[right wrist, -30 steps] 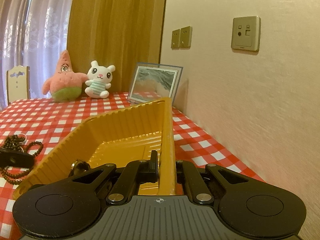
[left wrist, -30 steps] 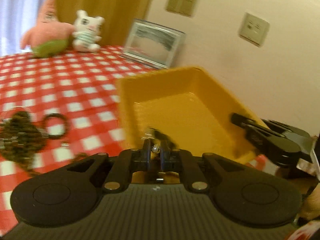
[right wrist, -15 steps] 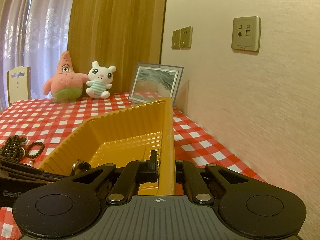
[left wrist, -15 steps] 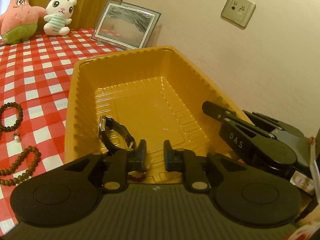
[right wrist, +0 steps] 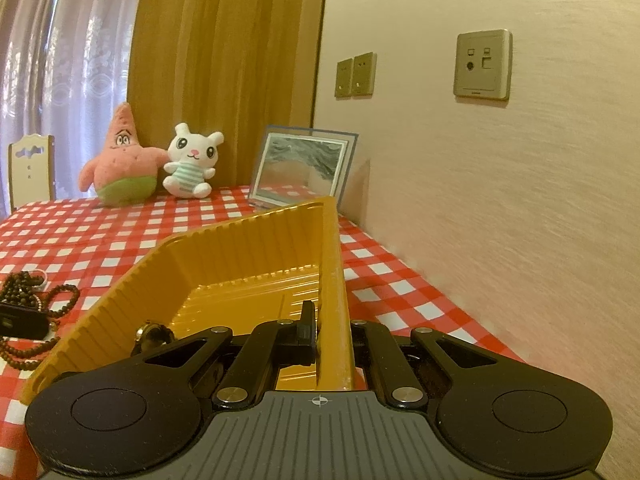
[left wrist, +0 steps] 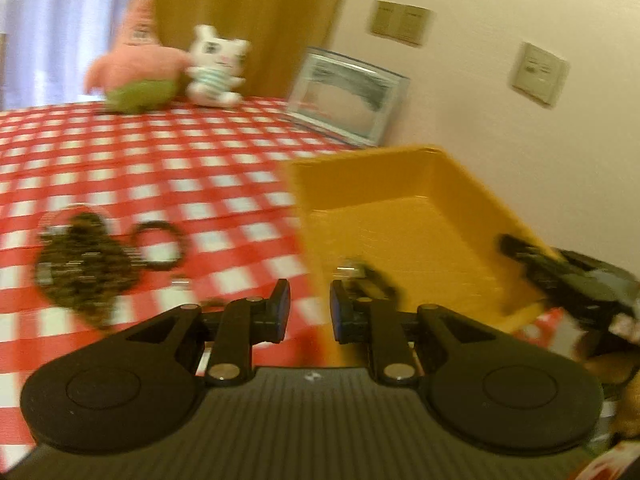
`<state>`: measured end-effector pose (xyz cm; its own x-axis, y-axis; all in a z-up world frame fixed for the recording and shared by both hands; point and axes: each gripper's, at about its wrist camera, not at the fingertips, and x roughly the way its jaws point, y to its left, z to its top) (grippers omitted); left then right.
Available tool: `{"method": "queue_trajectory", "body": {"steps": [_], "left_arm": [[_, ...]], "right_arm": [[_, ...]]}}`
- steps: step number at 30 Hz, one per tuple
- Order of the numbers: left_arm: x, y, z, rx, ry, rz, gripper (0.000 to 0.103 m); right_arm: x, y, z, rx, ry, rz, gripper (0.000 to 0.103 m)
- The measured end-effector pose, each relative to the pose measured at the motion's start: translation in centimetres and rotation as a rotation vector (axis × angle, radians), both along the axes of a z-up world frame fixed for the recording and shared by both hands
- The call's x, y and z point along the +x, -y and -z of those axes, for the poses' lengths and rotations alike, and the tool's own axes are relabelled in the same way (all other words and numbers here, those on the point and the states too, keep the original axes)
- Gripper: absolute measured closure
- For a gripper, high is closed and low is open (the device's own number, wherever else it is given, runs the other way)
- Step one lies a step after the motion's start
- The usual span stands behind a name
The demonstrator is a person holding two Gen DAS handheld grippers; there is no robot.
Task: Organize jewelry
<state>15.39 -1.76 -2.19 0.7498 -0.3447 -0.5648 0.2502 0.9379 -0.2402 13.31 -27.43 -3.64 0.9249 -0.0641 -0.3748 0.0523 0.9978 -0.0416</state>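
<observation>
left wrist view: left claw (left wrist: pixel 310 312), jaws a little apart, nothing between them, hanging over the near left corner of the tray (left wrist: pixel 416 216); picture blurred. right wrist view: right claw (right wrist: pixel 334 336) clamped on the tray's right wall, one finger inside, one outside, steadying it on the worktop (right wrist: pixel 120 240).

items:
- watch (right wrist: pixel 154 334): lies in the tray, near corner.
- beads (left wrist: pixel 86 264): dark heap on the worktop, well left of the tray, with a bead loop (left wrist: pixel 160 246) just beside it. not yet sorted.

step in hand, as judged: go for the next piece from the heap. advice: open the left claw wider before coming down; pinch one strand or the loop alone, not the whole tangle, since strands may drag others along; lift clear of the tray rim before carrying over; keep the right claw's hold firm so the light tray does not slide or tip.

writing: none readable. wall plates (right wrist: pixel 482 66) carry no legible marks; blur hides any lettering on the claws.
</observation>
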Motion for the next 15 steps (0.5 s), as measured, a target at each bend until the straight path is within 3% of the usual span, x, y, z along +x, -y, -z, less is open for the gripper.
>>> {"method": "queue_trajectory", "body": {"steps": [6, 15], "left_arm": [[0.8, -3.1, 1.3, 0.105, -0.01, -0.109, 0.085], [2.5, -3.1, 3.2, 0.175, -0.032, -0.112, 0.085]], "right_arm": [[0.3, 0.3, 0.2, -0.007, 0.013, 0.029, 0.098], [0.7, -0.4, 0.5, -0.041, 0.048, 0.065, 0.098]]}}
